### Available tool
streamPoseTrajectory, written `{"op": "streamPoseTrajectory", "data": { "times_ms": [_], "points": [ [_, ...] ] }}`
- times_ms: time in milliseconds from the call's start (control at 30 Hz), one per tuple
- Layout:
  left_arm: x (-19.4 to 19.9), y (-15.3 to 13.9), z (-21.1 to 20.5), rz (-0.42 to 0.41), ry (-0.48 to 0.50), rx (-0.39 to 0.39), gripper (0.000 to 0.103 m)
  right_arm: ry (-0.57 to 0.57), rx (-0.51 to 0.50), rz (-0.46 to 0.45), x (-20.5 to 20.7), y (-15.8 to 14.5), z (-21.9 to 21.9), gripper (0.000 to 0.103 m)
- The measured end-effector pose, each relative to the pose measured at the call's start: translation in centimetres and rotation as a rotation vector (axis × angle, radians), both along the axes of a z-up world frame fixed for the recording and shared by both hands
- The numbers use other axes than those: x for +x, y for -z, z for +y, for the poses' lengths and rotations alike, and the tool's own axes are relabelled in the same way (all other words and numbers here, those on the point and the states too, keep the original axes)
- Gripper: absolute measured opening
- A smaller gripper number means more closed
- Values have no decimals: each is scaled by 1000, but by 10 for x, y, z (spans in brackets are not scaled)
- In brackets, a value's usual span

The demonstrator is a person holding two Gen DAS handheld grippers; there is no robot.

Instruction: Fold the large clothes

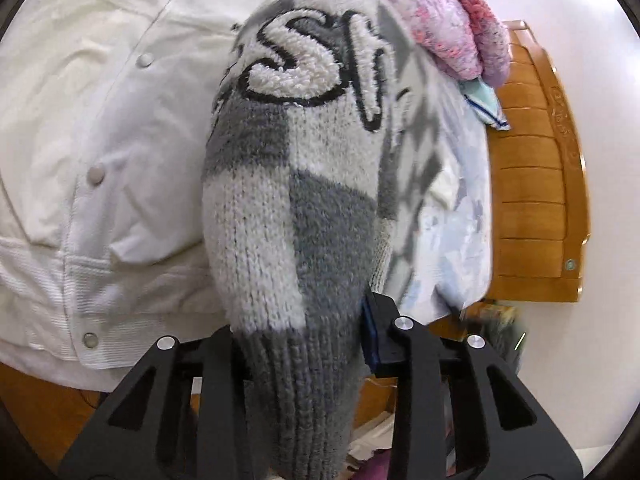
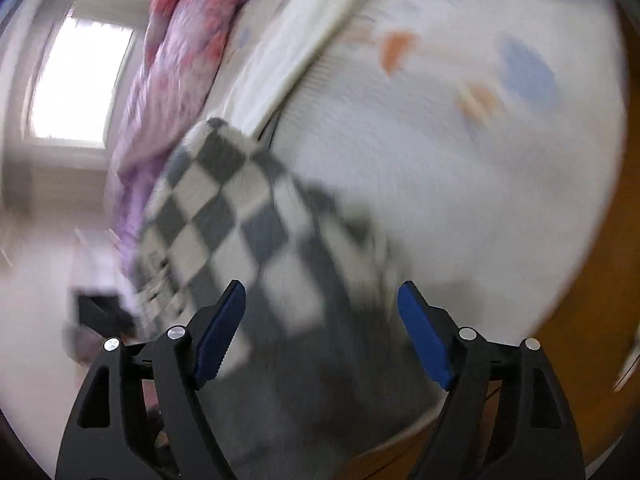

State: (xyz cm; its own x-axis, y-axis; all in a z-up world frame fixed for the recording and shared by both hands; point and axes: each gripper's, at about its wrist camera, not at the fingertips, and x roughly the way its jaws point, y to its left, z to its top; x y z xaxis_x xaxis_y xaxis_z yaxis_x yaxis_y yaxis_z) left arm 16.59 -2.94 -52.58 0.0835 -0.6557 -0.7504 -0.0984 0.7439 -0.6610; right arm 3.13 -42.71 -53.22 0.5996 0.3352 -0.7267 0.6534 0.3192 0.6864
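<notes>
Left claw: clenched on the ribbed grey hem of the checkered sweater.
Right claw: spread wide, gripping nothing, right over the sweater's checks.
Sweater: draped across the white jacket, below the pink knit.
Wooden bed frame: right of the sweater.
Right view: blurred, perhaps a window.

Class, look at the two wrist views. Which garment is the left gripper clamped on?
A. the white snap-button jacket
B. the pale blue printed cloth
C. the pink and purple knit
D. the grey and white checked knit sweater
D: the left gripper has its fingers closed on the ribbed grey edge of the checked sweater, while the white jacket lies untouched beside it.
</notes>
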Motion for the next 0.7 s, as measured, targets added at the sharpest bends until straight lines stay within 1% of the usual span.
{"op": "streamPoseTrajectory", "data": {
  "times_ms": [33,67,100,133,167,233,300,367,400,433,467,500,567,633,700],
  "points": [
    [2,-5,-3,5,6,-1,31,95,85,-14,-25,2,10,79],
    [1,-10,-6,4,13,-3,31,162,159,-24,-41,6,19,81],
    [1,-10,-7,4,16,-3,31,233,253,-46,-58,11,32,81],
    [2,-11,-8,1,24,-2,31,290,319,-55,-70,15,43,82],
    [1,-10,-8,-3,31,-1,31,356,392,-71,-83,20,55,85],
    [6,-10,-10,8,41,-7,31,442,531,-120,-95,31,76,86],
    [7,-7,-2,13,46,-3,31,488,598,-124,-101,42,94,87],
    [12,-4,-9,26,42,-11,31,522,648,-111,-105,52,106,88],
    [15,-3,-12,35,40,-13,31,539,697,-118,-106,61,114,88],
    [16,-3,-11,40,39,-15,31,546,709,-105,-107,66,118,88],
    [17,-3,-10,40,46,-17,31,567,723,-123,-108,72,122,88],
    [17,-4,-8,39,51,-15,31,569,752,-180,-104,78,125,89],
    [18,-2,-7,54,47,-30,31,565,793,-208,-96,89,130,89],
    [20,-2,-9,57,48,-34,31,575,860,-312,-83,96,133,90],
    [21,-2,-9,58,51,-39,31,574,841,-333,-74,95,129,94]
  ]
}}
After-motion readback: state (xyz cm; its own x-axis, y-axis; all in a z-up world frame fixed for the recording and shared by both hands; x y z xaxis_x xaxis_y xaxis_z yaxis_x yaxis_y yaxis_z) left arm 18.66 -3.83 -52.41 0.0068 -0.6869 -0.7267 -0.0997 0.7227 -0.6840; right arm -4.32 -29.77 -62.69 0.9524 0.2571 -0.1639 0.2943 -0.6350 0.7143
